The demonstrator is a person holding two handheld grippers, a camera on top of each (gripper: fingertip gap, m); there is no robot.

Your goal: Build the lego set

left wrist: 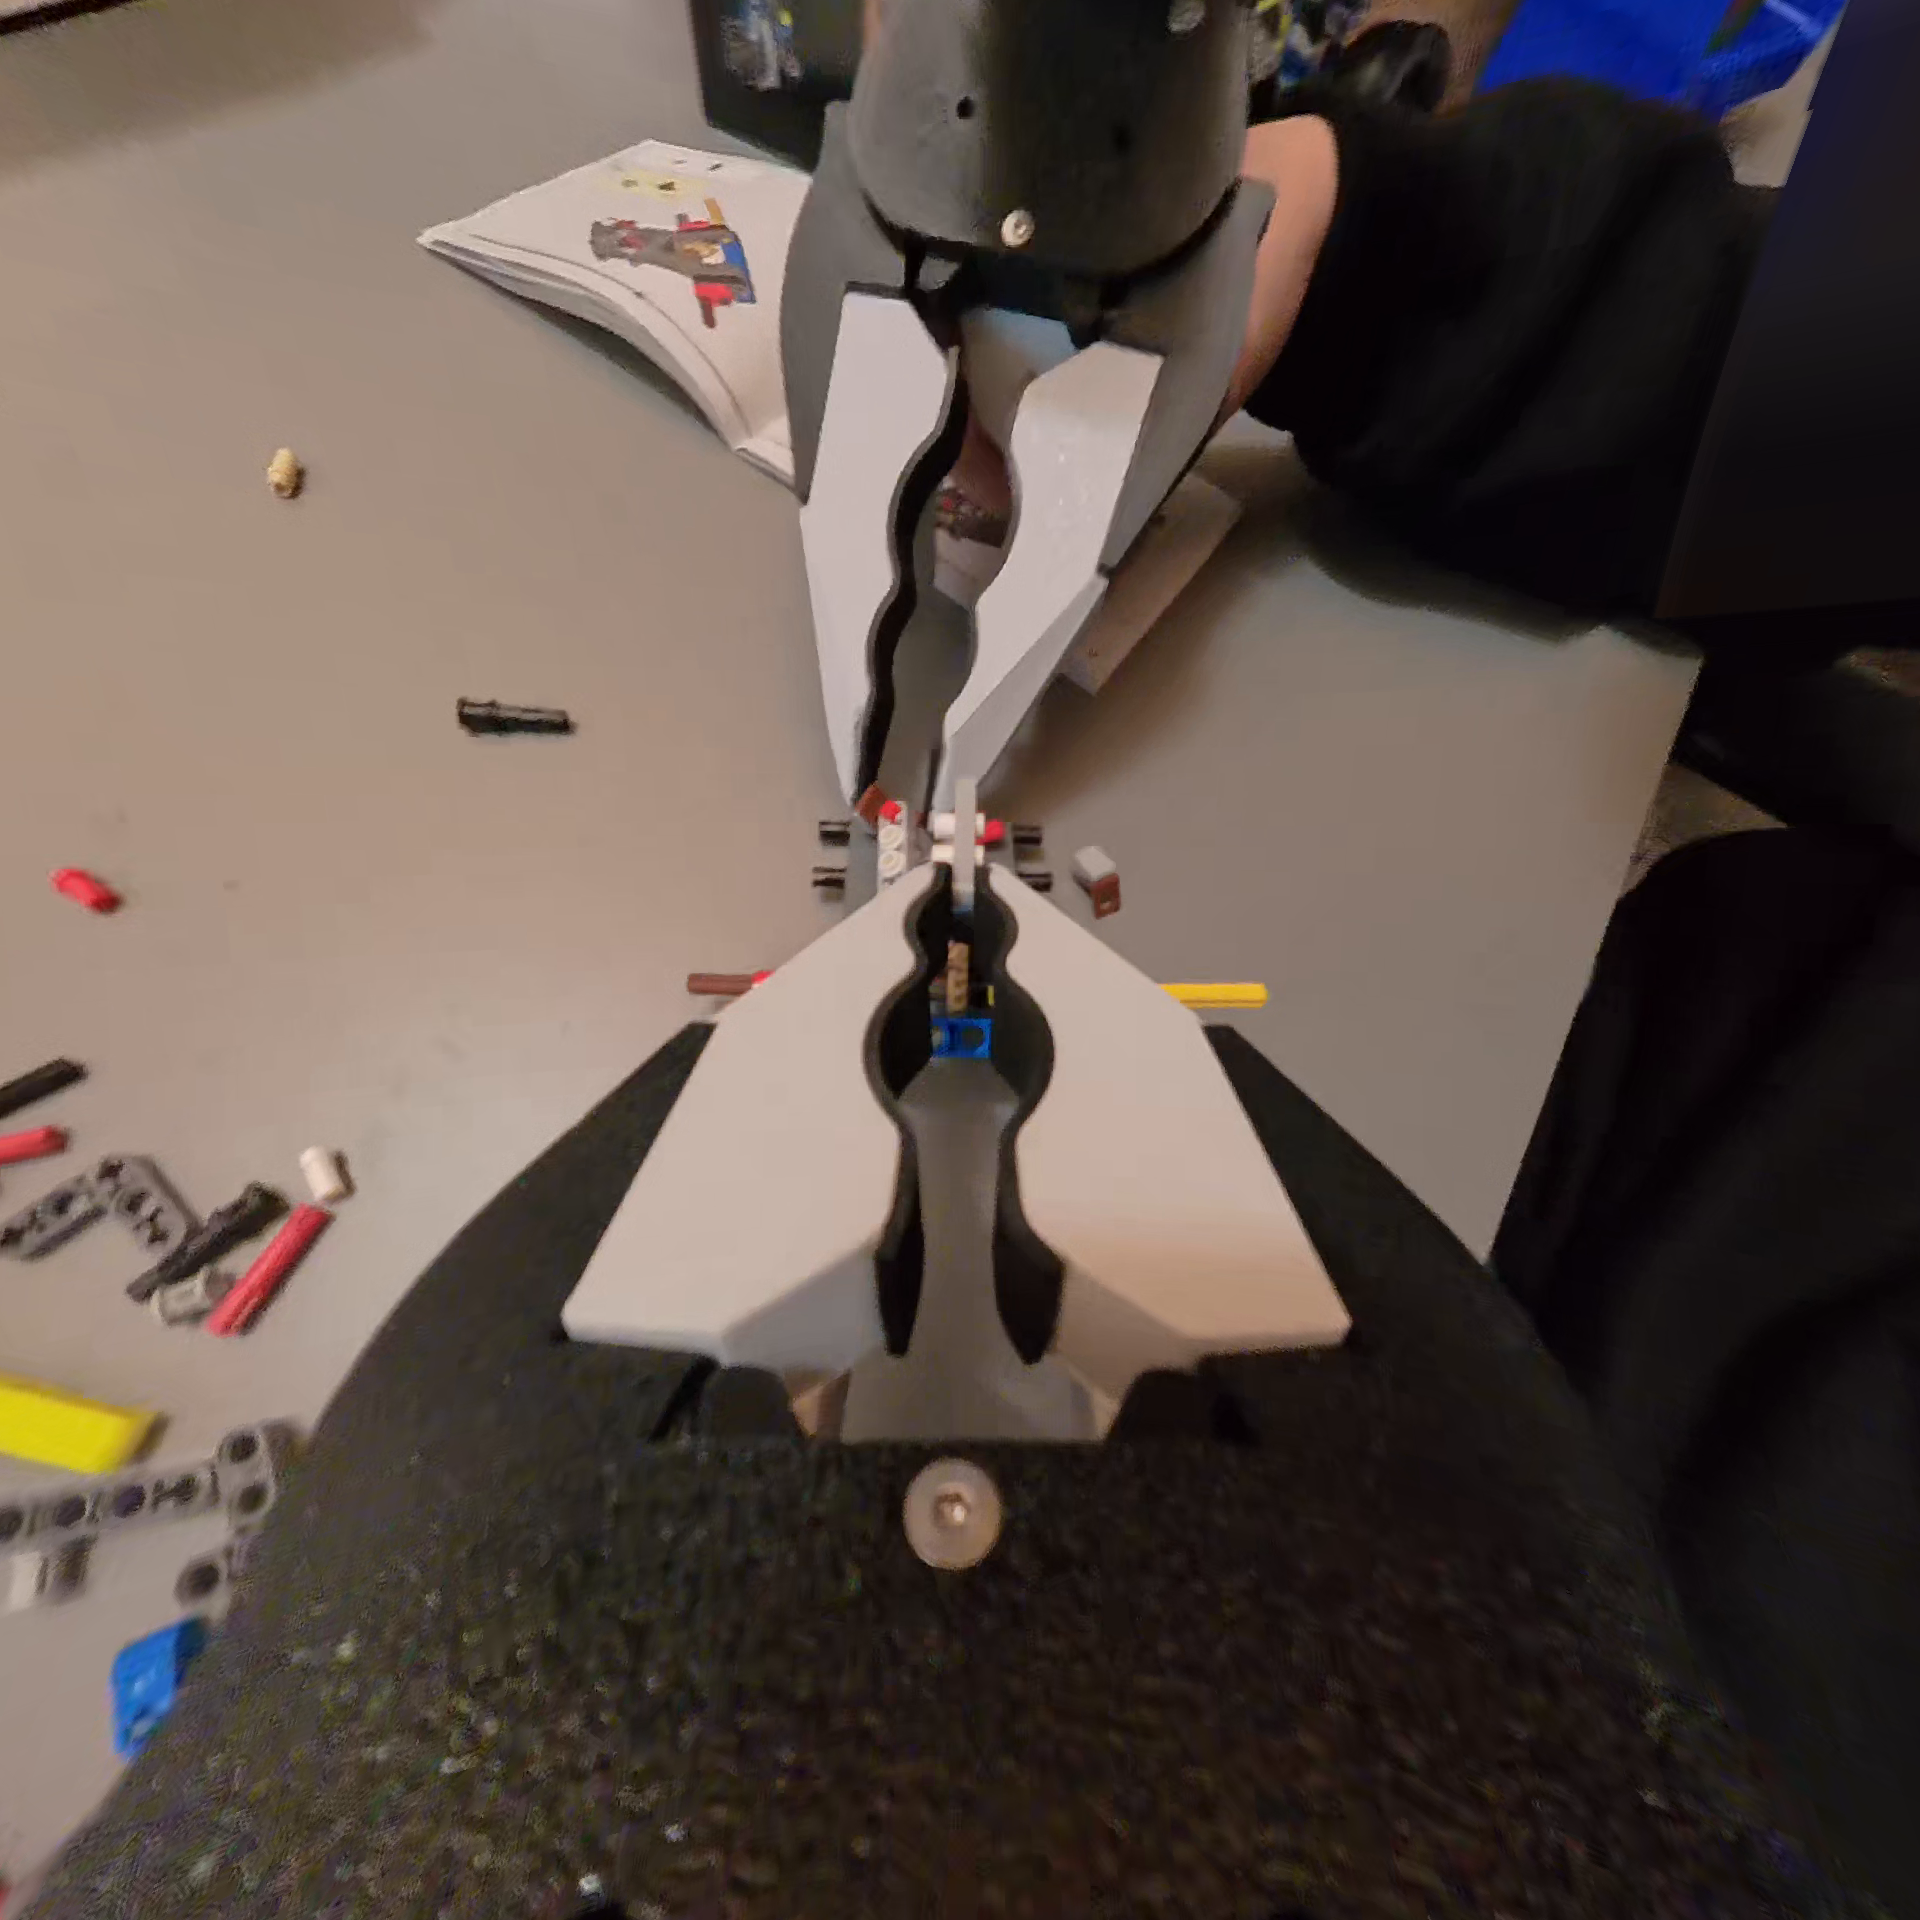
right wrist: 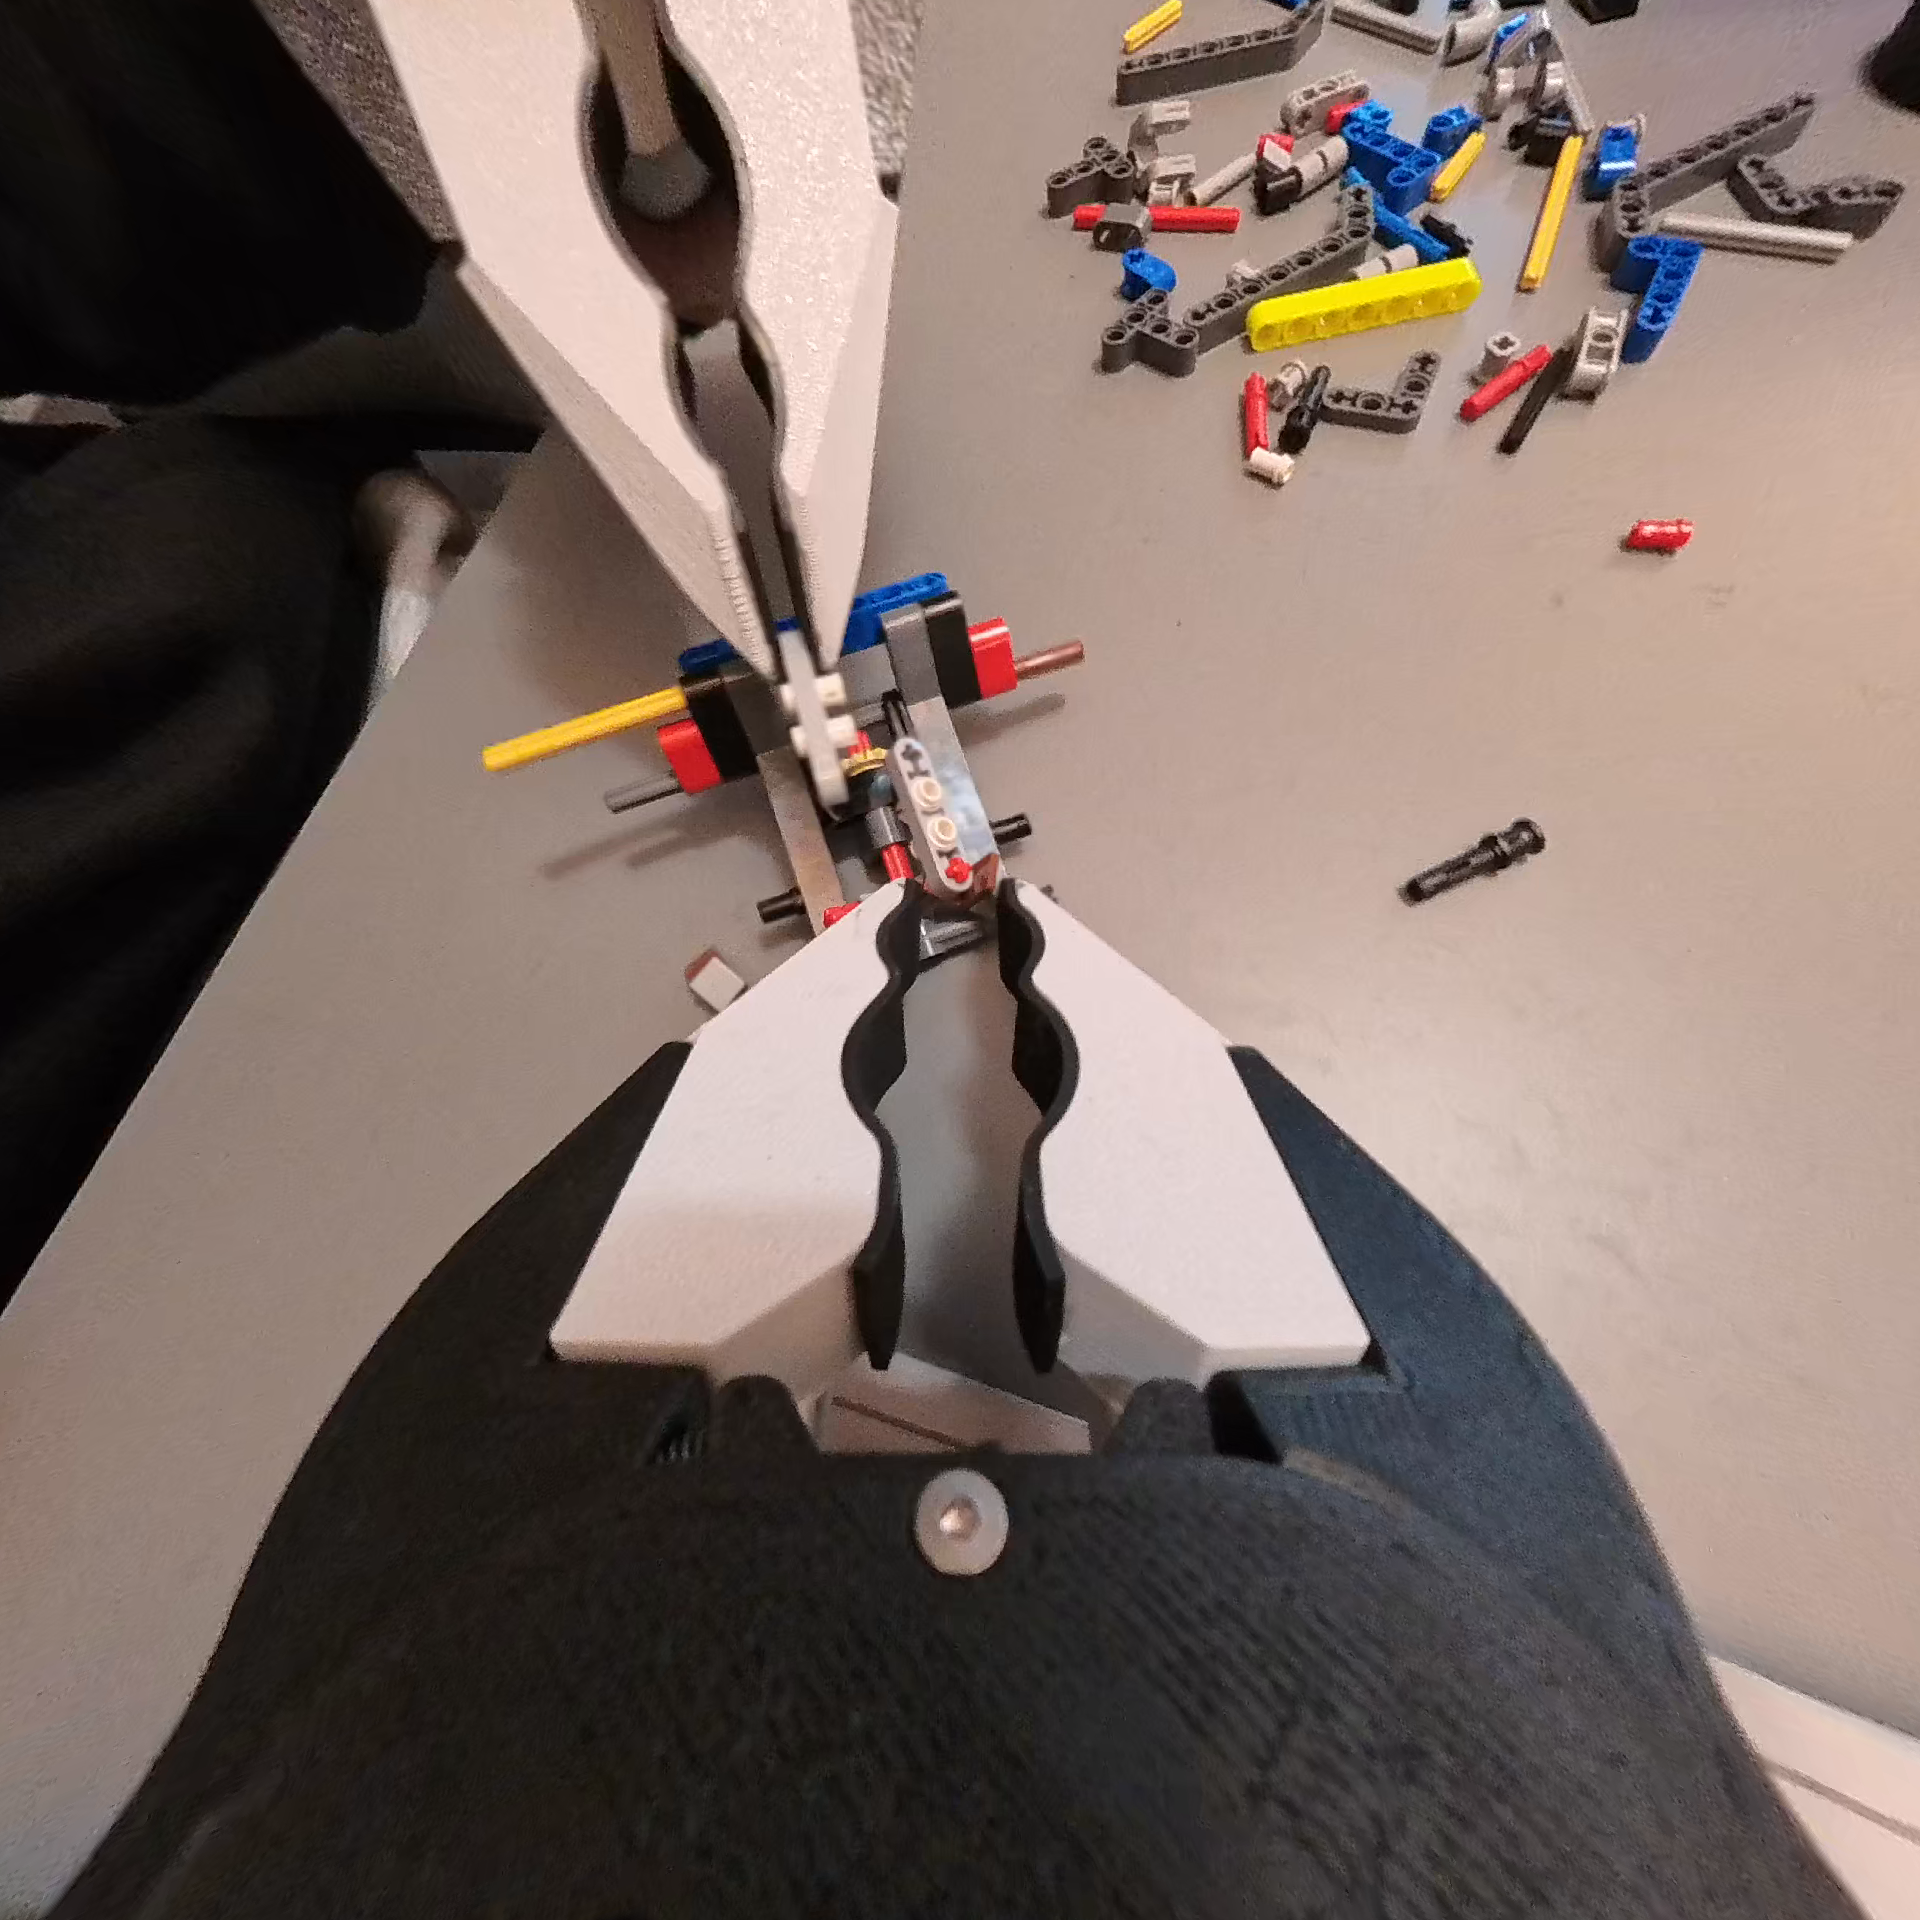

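A partly built lego assembly [right wrist: 935, 649] of blue, black and red bricks with a yellow axle and a brown axle lies on the grey table. It also shows in the left wrist view [left wrist: 961, 1034]. My left gripper [left wrist: 961, 883] is shut on a thin white liftarm [left wrist: 967, 831] standing on the assembly; in the right wrist view it [right wrist: 795, 649] comes down from above onto that liftarm [right wrist: 816, 722]. My right gripper [right wrist: 954, 891] is closed around the near end of a light-grey beam [right wrist: 935, 810] of the assembly. It enters the left wrist view [left wrist: 902, 790] from the top.
A pile of loose parts [right wrist: 1403, 208] lies at the back right. A black pin [right wrist: 1470, 860], a red pin [right wrist: 1657, 534] and a small grey-brown piece [right wrist: 715, 977] lie near the assembly. An open instruction booklet [left wrist: 644, 249] lies beyond. The table edge [right wrist: 312, 914] runs close on the left. About 5 centimeters separates my left fingertips from my right.
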